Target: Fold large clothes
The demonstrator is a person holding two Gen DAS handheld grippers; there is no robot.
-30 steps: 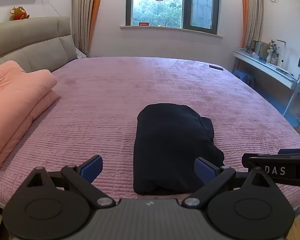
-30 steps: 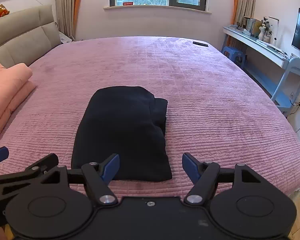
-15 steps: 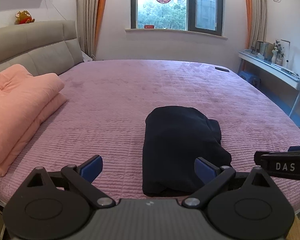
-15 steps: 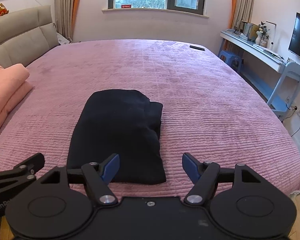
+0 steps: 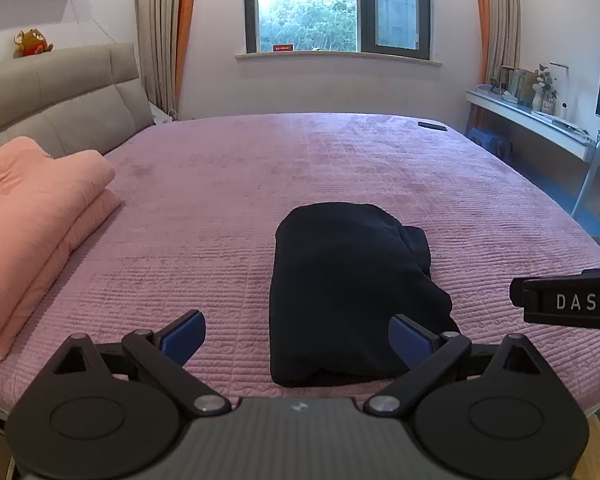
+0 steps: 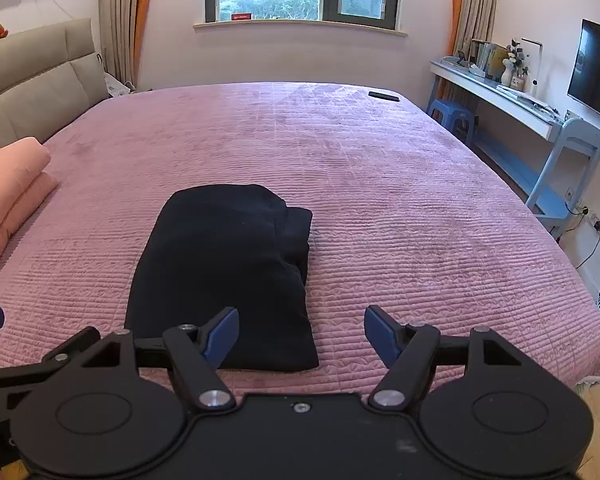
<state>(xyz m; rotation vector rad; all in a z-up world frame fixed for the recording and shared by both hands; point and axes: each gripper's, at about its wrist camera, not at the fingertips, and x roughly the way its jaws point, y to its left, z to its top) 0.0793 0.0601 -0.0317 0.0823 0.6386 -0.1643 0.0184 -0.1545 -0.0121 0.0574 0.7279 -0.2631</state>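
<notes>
Though lumpy, dark garment folded

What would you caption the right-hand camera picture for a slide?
Folded dark garment lies on the pink bedspread; right gripper open, empty.

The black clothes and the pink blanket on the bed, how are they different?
The folded black garment is dark and lies near the foot of the pink bedspread, close to both open grippers; the folded peach blanket is pale and sits at the left side by the grey headboard. The garment is a low, flat bundle; the blanket is puffier and stacked thicker. Both are folded, rest on the bed, and nothing holds them.
</notes>
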